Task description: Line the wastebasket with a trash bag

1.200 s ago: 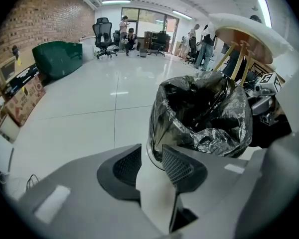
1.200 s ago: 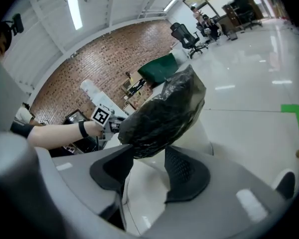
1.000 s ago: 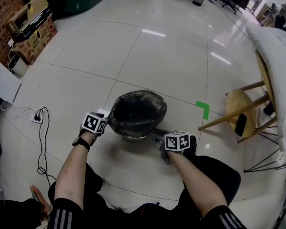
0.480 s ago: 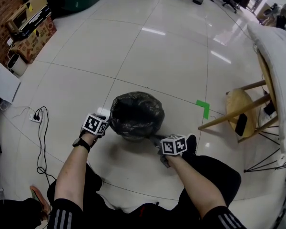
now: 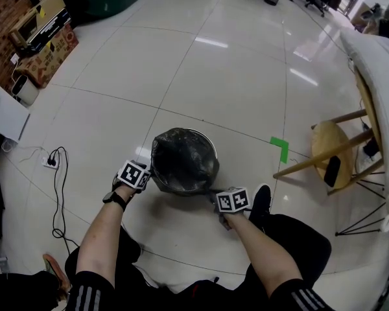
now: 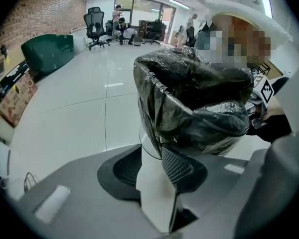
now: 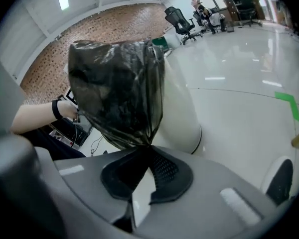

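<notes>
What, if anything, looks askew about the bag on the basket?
The bag sits unevenly. The right gripper, shut on it, draws its edge into a bunched point down the side of the basket, and the film is crumpled rather than smooth round the rim. Nothing looks spilled.

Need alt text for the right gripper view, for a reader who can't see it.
The right gripper, jaws shut, pinches the hem of a black trash bag stretched over a white wastebasket. The person's other forearm shows at left; glossy floor and a brick wall lie behind.
</notes>
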`<act>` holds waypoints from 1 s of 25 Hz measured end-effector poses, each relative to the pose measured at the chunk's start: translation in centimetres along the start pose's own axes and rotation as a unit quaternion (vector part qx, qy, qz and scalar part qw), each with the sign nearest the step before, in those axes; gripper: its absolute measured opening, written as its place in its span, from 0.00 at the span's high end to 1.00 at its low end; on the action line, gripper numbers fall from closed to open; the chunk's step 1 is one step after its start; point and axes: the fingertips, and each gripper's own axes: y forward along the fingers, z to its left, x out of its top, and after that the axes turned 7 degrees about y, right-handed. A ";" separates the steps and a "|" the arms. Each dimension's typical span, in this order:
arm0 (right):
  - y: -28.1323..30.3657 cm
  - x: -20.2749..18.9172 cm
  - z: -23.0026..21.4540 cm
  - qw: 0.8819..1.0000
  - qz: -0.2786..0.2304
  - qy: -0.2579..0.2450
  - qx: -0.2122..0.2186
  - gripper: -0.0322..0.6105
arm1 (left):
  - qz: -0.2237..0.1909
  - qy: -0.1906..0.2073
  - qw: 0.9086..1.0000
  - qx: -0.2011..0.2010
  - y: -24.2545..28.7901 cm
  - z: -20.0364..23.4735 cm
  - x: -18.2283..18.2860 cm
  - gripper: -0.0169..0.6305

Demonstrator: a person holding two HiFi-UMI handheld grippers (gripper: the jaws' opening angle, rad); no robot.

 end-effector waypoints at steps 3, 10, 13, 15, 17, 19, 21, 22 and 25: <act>0.2 0.3 -1.0 1.000 -0.001 -0.001 0.001 0.89 | 0.002 0.004 1.000 -0.002 0.7 -0.2 0.3 0.79; -3.2 1.1 -2.0 0.998 0.000 -0.047 0.040 0.69 | 0.006 0.013 1.000 0.005 1.1 -0.1 0.5 0.79; -5.9 2.2 -2.9 0.995 0.015 -0.094 0.034 0.68 | 0.004 0.015 1.000 0.007 1.0 -0.2 0.6 0.79; -7.5 2.6 -3.6 0.991 0.040 -0.128 0.025 0.67 | 0.005 0.016 1.000 0.008 0.9 -0.2 0.6 0.79; -8.8 3.0 -4.6 0.985 0.067 -0.161 0.009 0.66 | 0.004 0.018 1.000 0.010 0.8 -0.2 0.6 0.79; -10.3 4.9 -5.2 0.984 0.056 -0.166 0.001 0.66 | 0.005 0.020 1.000 0.012 0.8 -0.1 0.5 0.79; -11.7 8.4 -4.1 0.989 0.011 -0.143 0.021 0.66 | 0.004 0.021 1.000 0.010 0.6 -0.3 0.5 0.79; -12.2 10.4 -3.0 0.991 -0.013 -0.129 0.040 0.66 | 0.004 0.022 1.000 0.009 0.6 -0.4 0.5 0.79; -12.8 15.6 0.8 0.988 -0.051 -0.104 0.099 0.66 | 0.005 0.026 1.000 0.007 0.4 -0.7 0.6 0.79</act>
